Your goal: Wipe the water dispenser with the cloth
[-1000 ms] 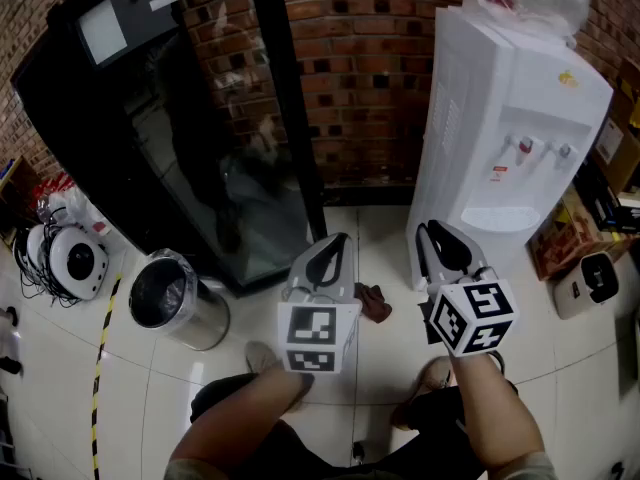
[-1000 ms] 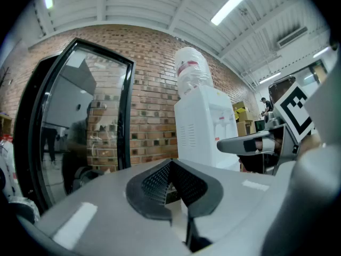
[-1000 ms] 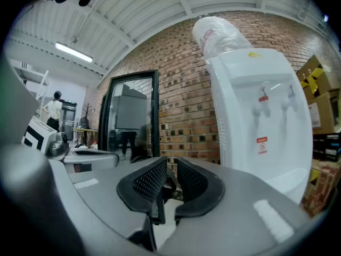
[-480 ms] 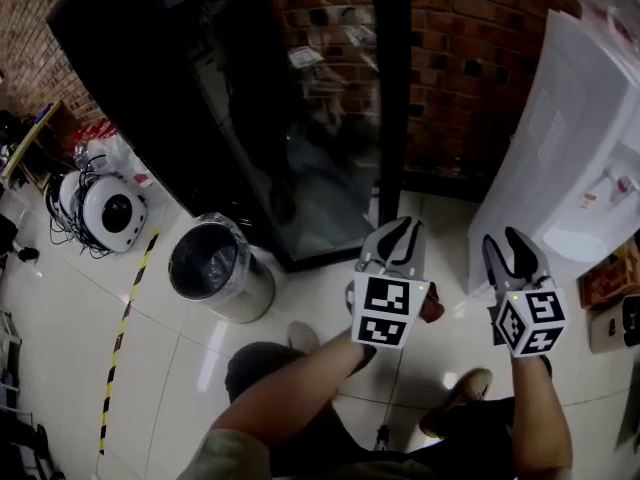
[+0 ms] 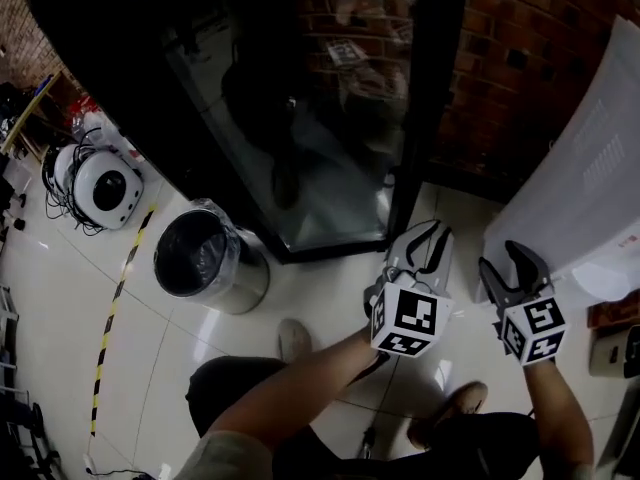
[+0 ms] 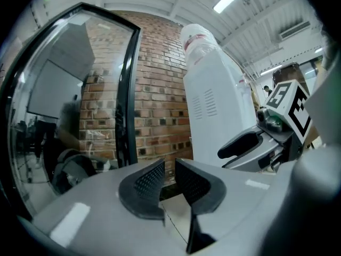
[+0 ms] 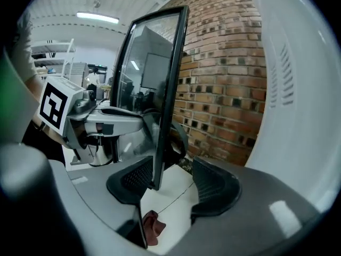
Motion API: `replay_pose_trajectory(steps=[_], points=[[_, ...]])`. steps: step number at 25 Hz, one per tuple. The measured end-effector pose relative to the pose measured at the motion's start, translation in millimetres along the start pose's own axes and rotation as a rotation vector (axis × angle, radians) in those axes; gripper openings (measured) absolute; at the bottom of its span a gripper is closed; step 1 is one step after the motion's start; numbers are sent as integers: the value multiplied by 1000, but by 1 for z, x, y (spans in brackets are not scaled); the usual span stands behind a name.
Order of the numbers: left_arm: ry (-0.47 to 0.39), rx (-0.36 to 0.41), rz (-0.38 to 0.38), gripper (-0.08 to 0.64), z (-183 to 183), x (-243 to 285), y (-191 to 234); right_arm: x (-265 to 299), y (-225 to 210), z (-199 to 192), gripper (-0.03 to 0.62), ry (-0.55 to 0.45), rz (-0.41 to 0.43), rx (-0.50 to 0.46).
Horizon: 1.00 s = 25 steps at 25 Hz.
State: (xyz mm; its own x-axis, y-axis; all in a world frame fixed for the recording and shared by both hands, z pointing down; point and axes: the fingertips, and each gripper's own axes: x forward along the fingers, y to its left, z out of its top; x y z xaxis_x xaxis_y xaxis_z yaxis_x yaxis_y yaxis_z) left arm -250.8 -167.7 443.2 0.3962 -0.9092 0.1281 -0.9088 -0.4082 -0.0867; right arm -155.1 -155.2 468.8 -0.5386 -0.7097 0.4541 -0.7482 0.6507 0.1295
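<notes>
The white water dispenser (image 5: 590, 198) stands at the right edge of the head view, against the brick wall. It also fills the right of the right gripper view (image 7: 298, 89). A reddish-brown cloth (image 7: 153, 225) lies crumpled on the white floor tiles, seen low between my right gripper's jaws; in the head view it is hidden. My right gripper (image 5: 503, 256) (image 7: 175, 167) is open and its jaws have just been opening, with nothing between the pads. My left gripper (image 5: 430, 233) (image 6: 170, 164) hangs beside it on the left, its jaws a narrow gap apart and empty.
A tall black glass-door cabinet (image 5: 300, 118) stands left of the dispenser. A lined round bin (image 5: 200, 258) sits on the floor in front of it. A white round appliance with cables (image 5: 100, 188) and yellow-black tape (image 5: 110, 328) lie further left. The person's shoes (image 5: 293, 338) are below.
The head view has swung left, so the dispenser has slid to the right edge. Both grippers have sunk toward the floor. The right jaws went from shut to open.
</notes>
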Motion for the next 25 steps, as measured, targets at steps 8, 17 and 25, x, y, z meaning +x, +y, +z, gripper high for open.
replay_pose_trajectory(steps=[8,17,25], points=[[153,-30,81,44,-95,26,17,80,17,-66,252,35,61,44],[309,-59,114,46,-185,27,24,155,58,-202,316,237,154,67],[377,-64,120,46,-219,19,27,184,86,-302,356,434,194,90]])
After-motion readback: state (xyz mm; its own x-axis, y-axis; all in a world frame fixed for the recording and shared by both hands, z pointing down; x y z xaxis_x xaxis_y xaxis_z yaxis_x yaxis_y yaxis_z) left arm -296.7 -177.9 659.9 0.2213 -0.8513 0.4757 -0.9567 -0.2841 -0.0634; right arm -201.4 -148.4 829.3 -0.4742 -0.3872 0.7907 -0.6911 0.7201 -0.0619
